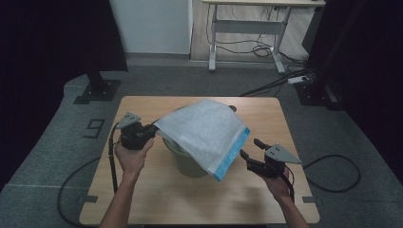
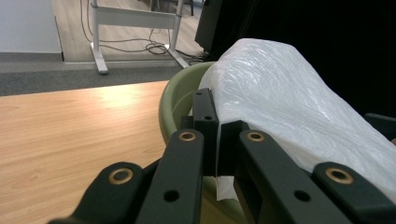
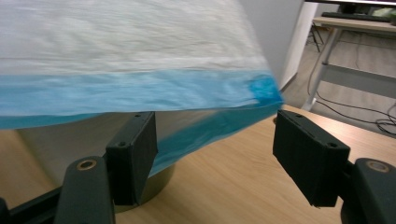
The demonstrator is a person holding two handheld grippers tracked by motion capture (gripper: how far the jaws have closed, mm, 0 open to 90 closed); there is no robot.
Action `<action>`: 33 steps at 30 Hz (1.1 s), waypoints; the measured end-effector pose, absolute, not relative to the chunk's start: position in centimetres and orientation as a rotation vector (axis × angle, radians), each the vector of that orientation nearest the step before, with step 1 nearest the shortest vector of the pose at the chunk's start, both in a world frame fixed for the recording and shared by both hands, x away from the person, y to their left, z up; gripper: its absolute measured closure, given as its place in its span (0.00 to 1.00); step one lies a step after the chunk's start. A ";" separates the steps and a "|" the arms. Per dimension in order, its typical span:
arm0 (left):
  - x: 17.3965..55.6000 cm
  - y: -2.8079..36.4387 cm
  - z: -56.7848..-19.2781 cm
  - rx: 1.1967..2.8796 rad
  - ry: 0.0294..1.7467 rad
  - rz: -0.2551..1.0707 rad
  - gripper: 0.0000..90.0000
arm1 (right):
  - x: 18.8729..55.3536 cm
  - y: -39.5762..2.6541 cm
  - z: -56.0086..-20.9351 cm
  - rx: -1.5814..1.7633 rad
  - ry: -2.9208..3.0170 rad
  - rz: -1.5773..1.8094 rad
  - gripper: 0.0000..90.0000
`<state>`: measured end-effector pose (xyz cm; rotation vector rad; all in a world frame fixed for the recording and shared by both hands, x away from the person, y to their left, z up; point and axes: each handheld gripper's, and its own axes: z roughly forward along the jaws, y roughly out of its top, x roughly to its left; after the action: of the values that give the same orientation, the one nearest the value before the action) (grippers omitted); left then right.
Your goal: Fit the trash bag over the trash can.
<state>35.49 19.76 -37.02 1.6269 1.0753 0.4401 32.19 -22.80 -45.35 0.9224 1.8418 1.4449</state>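
Note:
A white plastic bag (image 1: 204,130) with a blue band (image 1: 233,154) along its lower edge lies draped over a green bin (image 1: 183,161) on the wooden table (image 1: 157,199). My left gripper (image 1: 154,127) sits at the bag's left corner, beside the bin rim (image 2: 175,93). In the left gripper view it (image 2: 218,126) is shut on a fold of the bag (image 2: 280,93). My right gripper (image 1: 250,147) hovers to the right of the bag's blue corner. In the right gripper view it (image 3: 215,149) stands open just below the blue band (image 3: 140,91), gripping nothing.
A desk with white legs (image 1: 247,28) stands at the back, with cables (image 1: 266,47) and a power strip (image 1: 298,80) on the floor. Black stand bases (image 1: 97,90) flank the table. A gripper cable (image 1: 332,173) loops on the floor at right.

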 end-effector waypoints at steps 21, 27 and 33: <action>37.3 20.2 -36.9 1.627 1.095 0.423 0.99 | 37.2 -23.3 -46.5 0.958 1.793 1.504 0.42; 37.4 19.4 -36.9 1.650 1.071 0.407 0.99 | 36.5 -22.7 -45.5 0.847 1.809 1.492 0.79; 37.6 18.5 -36.7 1.666 1.046 0.388 0.98 | 35.6 -23.1 -43.7 0.816 1.795 1.458 0.98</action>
<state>37.56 18.53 -36.69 1.6659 1.0464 0.3877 35.63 -23.05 -43.69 0.8157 1.7949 1.4577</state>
